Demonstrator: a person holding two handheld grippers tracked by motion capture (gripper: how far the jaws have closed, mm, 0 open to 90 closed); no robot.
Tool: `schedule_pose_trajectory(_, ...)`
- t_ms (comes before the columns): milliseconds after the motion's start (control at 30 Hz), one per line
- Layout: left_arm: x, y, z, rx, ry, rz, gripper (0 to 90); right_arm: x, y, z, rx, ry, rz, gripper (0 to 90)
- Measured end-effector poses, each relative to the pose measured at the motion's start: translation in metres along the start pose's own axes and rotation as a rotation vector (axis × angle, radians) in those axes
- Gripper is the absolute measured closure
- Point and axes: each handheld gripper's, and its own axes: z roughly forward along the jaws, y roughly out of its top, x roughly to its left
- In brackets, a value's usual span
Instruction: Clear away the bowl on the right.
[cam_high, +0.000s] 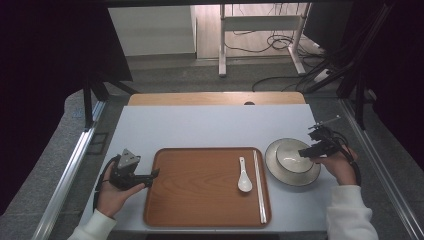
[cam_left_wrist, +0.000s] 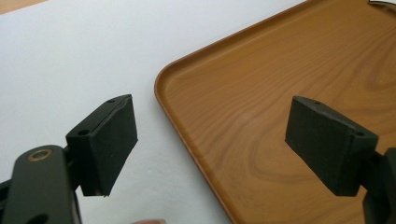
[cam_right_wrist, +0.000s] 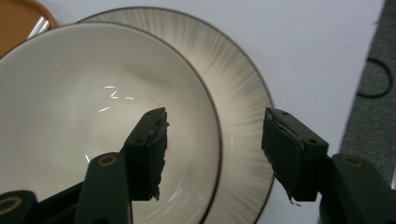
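Broadly, the scene rests on a pale grey rectangular table (cam_high: 200, 127); on it lies a brown wooden rectangular tray (cam_high: 200, 187) with a raised rim, and just beside the tray's right edge sits a round pale plate with fine dark radial streaks (cam_high: 310, 176), bearing a white glazed ceramic bowl with a thin brown rim (cam_high: 289, 155); on the tray's right part lie a white ceramic soup spoon (cam_high: 244, 176) and, just to its right, a pair of long pale chopsticks (cam_high: 258, 185), side by side and parallel to the tray's edge. The step in hand looks like the reach for the bowl: the right gripper (cam_right_wrist: 212, 135) hovers over it with its 2 jaws spread wide, 1 jaw above the bowl's inside and the other outside above the plate, so the bowl's rim runs between them, not yet pinched. The left gripper (cam_left_wrist: 212, 149) waits at the tray's near left corner, jaws also wide and holding nothing, 1 over the table and 1 over the tray. Next, I judge, the right gripper must sink until the rim lies well between the pads, then close firmly; a shallow bite on glazed ware could slip, and the plate beneath may shift if the bowl drags.
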Motion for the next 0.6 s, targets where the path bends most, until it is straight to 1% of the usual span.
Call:
schedule_pose_trajectory(133,0.000,0.000,0.000,0.001,0.001,-0.001,16.3,0.002,0.000,0.009,0.036,0.009,0.003,47.5)
schedule_pose_trajectory(200,0.000,0.000,0.000,0.001,0.001,-0.001,16.3,0.002,-0.001,0.011,0.044,0.014,0.010,52.6)
schedule_pose_trajectory(300,0.000,-0.001,0.001,0.002,0.003,0.000,16.3,0.001,-0.001,0.014,0.058,0.023,0.014,58.0)
schedule_pose_trajectory(433,0.000,-0.001,0.000,0.002,0.006,0.002,16.3,0.001,-0.002,0.018,0.072,0.029,0.014,65.6)
schedule_pose_trajectory(500,0.000,-0.001,0.000,0.004,0.007,0.001,16.3,0.001,-0.002,0.018,0.075,0.043,0.016,70.1)
schedule_pose_trajectory(600,0.001,-0.002,0.001,0.008,0.008,0.002,16.3,0.001,-0.001,0.018,0.070,0.052,0.027,72.9)
